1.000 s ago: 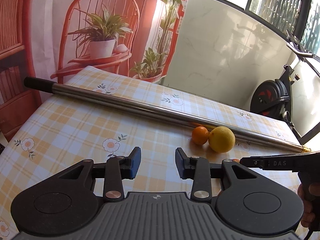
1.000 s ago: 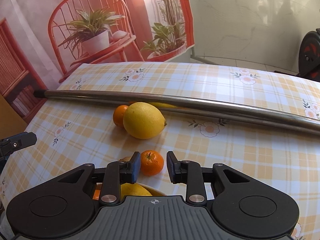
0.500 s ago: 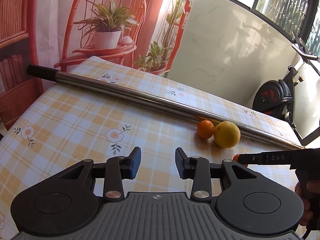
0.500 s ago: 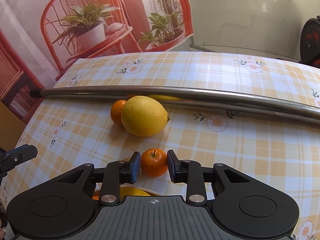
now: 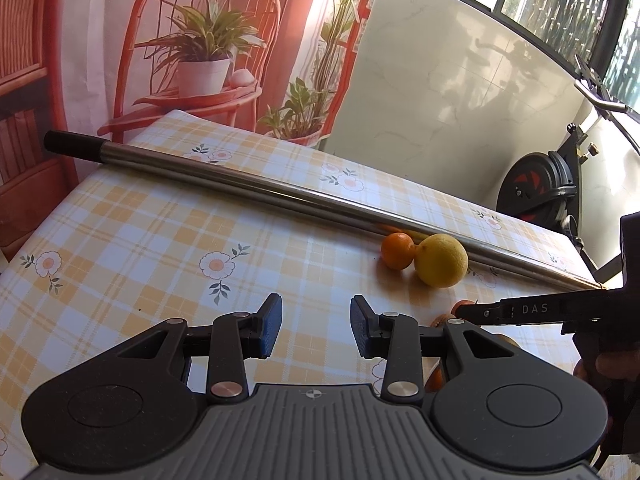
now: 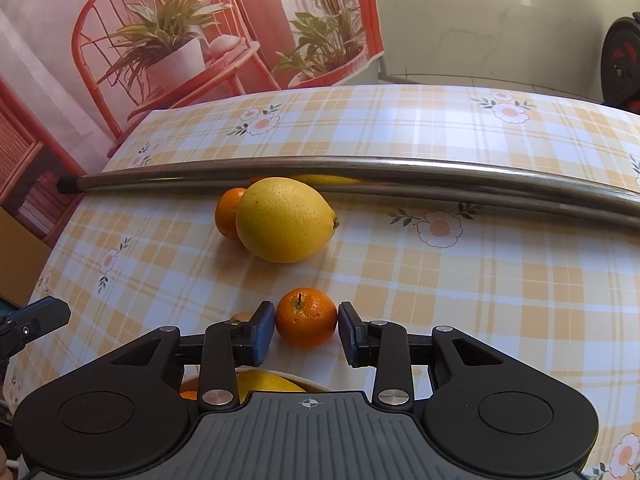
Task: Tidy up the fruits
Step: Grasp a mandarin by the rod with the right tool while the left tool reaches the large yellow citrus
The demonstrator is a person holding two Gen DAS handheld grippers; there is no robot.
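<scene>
A small mandarin [image 6: 306, 318] sits between the two fingers of my right gripper [image 6: 307, 330]. The pads stand at its sides; the jaws look open and contact is hard to judge. A big yellow lemon [image 6: 285, 219] and a second mandarin [image 6: 227, 212] lie further back against a steel pole [image 6: 360, 170]. A bowl rim with yellow and orange fruit [image 6: 272, 382] shows under the right gripper. My left gripper [image 5: 316, 330] is open and empty over the tablecloth. In the left wrist view the lemon [image 5: 441, 261] and mandarin [image 5: 397, 251] lie to the right.
The checked tablecloth [image 5: 160, 240] covers the table. The long steel pole [image 5: 280, 194] lies across it. The right gripper's finger [image 5: 532, 311] reaches in from the right of the left wrist view. An exercise bike [image 5: 540, 188] stands beyond the table.
My right gripper has moved forward around the small mandarin, which now sits deeper between the fingers. My left gripper has shifted slightly; the lemon and mandarin appear further right.
</scene>
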